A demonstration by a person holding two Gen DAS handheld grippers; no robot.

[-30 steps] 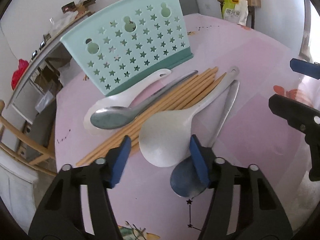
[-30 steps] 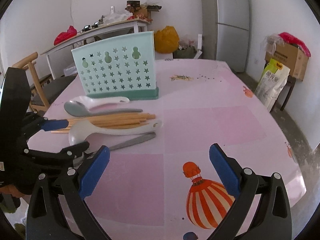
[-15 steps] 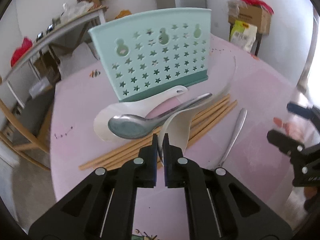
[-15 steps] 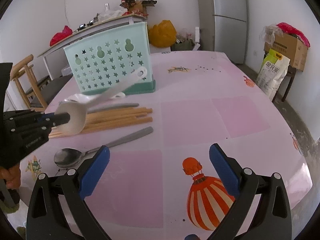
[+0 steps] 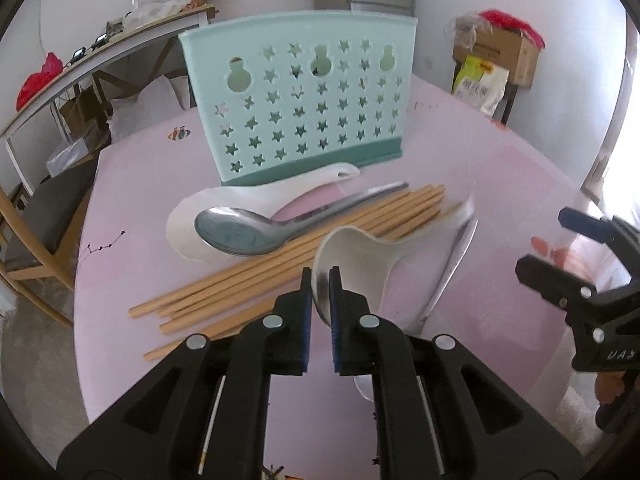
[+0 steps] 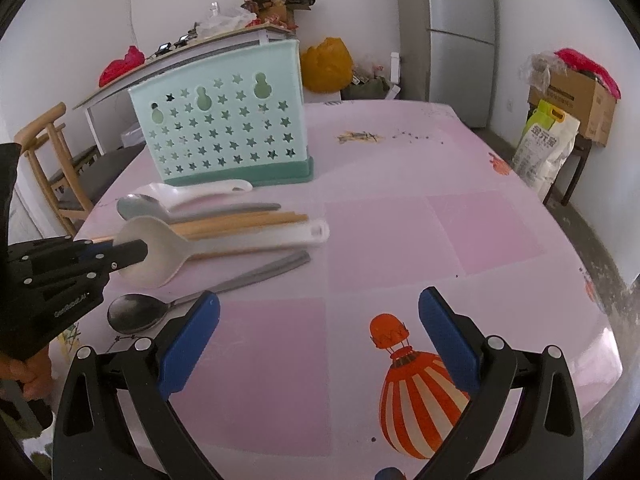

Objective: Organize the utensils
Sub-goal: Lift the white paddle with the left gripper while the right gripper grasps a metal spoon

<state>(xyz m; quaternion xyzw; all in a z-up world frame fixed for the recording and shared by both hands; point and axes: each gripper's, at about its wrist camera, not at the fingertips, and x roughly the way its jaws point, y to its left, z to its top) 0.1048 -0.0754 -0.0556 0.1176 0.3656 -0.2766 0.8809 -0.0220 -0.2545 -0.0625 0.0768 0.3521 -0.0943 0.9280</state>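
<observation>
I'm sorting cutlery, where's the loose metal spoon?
In the right wrist view, the metal spoon lies lower left on the table, just below the white paddle.

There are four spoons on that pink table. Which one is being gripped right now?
The white plastic rice paddle, pinched at its bowl by the left gripper. The other white spoon and both metal spoons lie untouched.

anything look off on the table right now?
Minor only. The utensils lie in a loose overlapping heap in front of the caddy: a steel spoon rests on the chopsticks. Scattered crumbs sit behind. The left tongs grip the white rice paddle by its blade edge, tilted.
</observation>
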